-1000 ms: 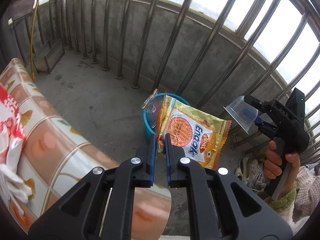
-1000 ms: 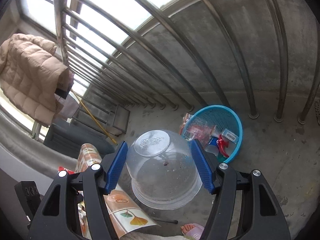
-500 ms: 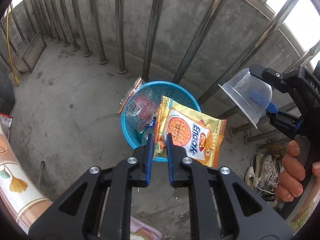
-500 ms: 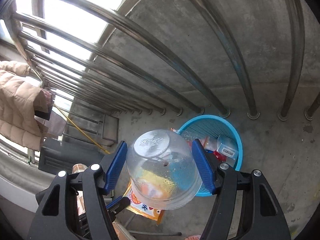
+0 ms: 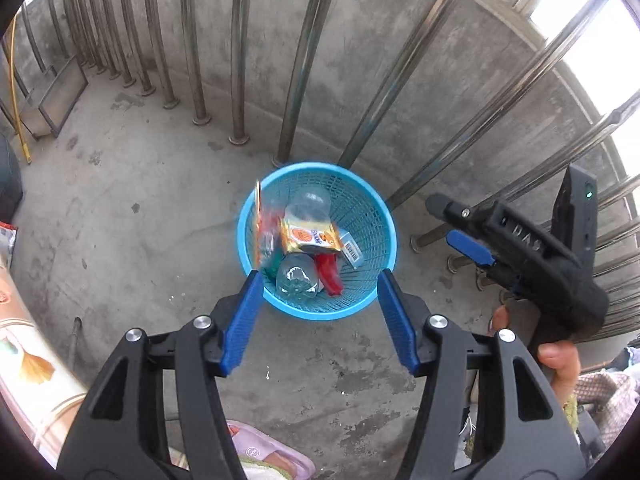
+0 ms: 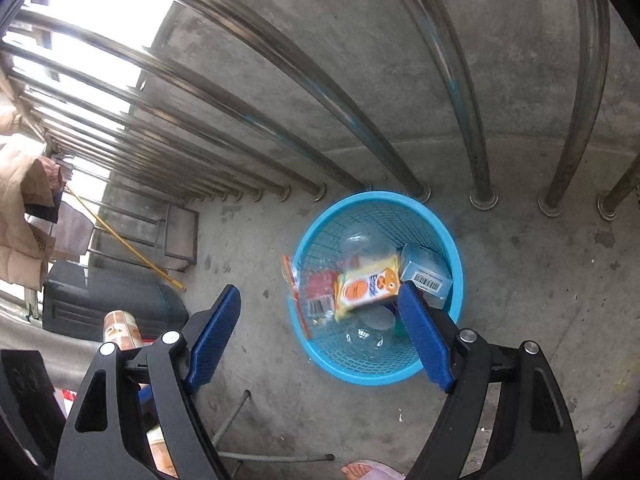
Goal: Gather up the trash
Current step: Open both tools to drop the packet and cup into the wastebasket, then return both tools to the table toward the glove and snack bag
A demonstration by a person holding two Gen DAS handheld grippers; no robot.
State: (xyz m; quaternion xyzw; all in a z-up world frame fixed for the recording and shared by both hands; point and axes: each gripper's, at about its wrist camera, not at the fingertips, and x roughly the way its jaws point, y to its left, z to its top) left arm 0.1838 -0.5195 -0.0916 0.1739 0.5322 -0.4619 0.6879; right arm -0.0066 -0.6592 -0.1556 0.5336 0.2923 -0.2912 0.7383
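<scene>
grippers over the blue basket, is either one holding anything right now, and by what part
Nothing is held. The left gripper and right gripper have just opened, jaws empty; the snack packet and clear plastic cup lie in the blue basket.

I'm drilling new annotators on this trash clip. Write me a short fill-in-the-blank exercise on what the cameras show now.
1. The yellow snack packet lies inside the ___ basket.
2. The left gripper, which has just been opening, holds ___ between its fingers.
3. The basket stands on the ___ floor.
4. The boxed item bears a ___ label.

Missing words: blue; nothing; concrete; barcode
</scene>
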